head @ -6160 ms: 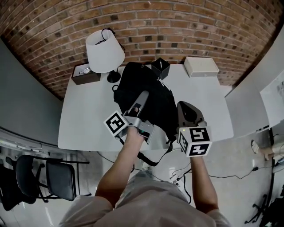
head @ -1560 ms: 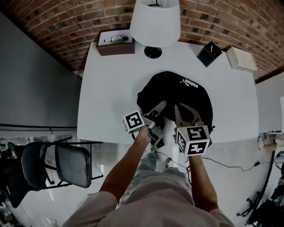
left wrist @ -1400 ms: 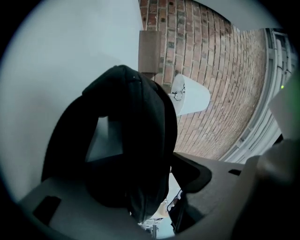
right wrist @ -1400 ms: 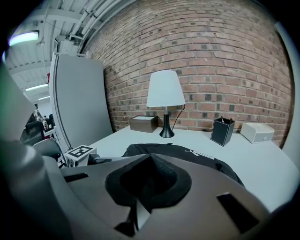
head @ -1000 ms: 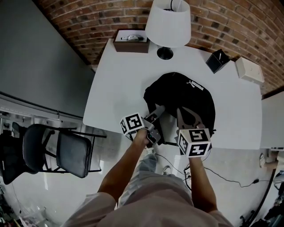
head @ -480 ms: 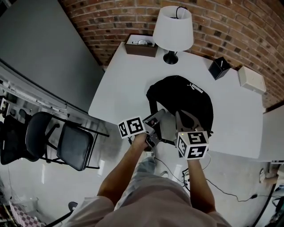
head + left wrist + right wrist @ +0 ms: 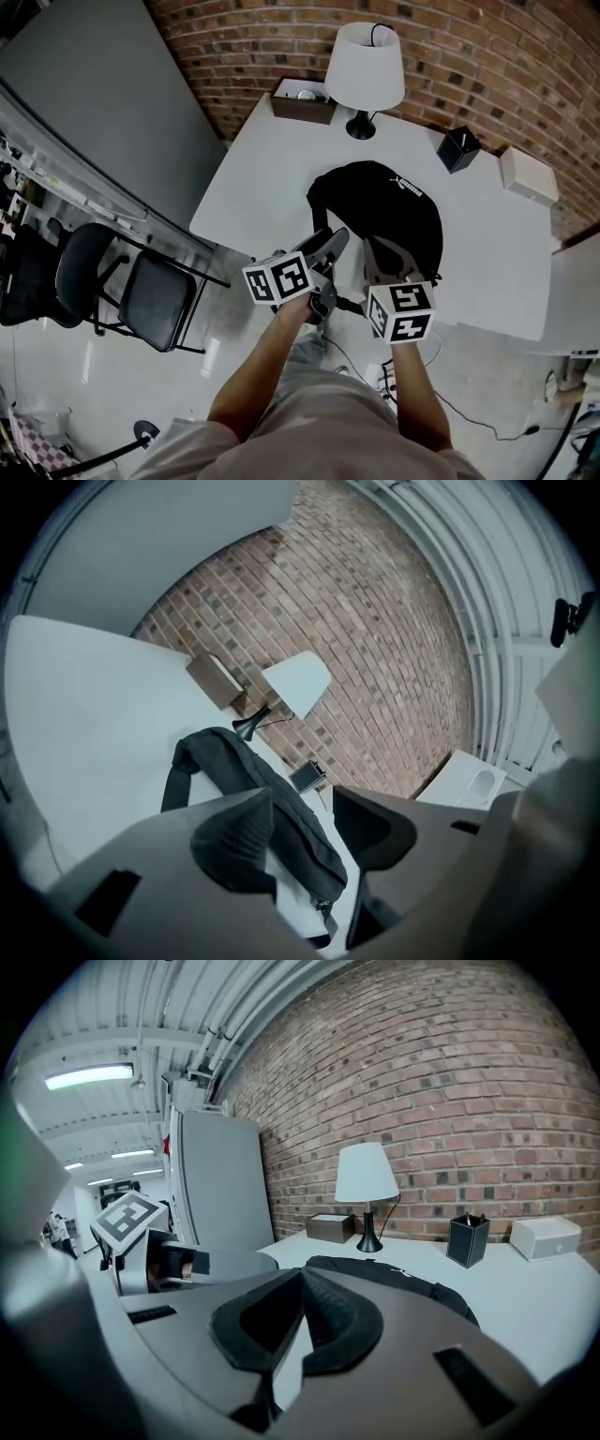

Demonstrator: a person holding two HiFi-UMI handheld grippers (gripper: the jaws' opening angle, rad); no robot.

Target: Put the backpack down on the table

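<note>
The black backpack (image 7: 375, 211) lies flat on the white table (image 7: 262, 178), with its straps toward the near edge. My left gripper (image 7: 326, 246) hovers over the table's near edge, just short of the backpack. In the left gripper view it is open (image 7: 305, 832); its jaws have just been closing with nothing between them, and the backpack (image 7: 253, 780) lies beyond. My right gripper (image 7: 382, 251) is beside it, over the backpack's near end. In the right gripper view its pads (image 7: 323, 1321) meet on nothing, and the backpack (image 7: 394, 1274) shows past them.
At the table's far side stand a white lamp (image 7: 366, 66), a brown box (image 7: 302, 98), a black pen holder (image 7: 457, 148) and a white box (image 7: 528, 175). A black chair (image 7: 141, 300) stands on the floor to the left. A brick wall runs behind the table.
Both grippers have drawn back from the backpack toward the table's near edge and risen. The left gripper has rolled, its marker cube turning. The backpack stays where it lay.
</note>
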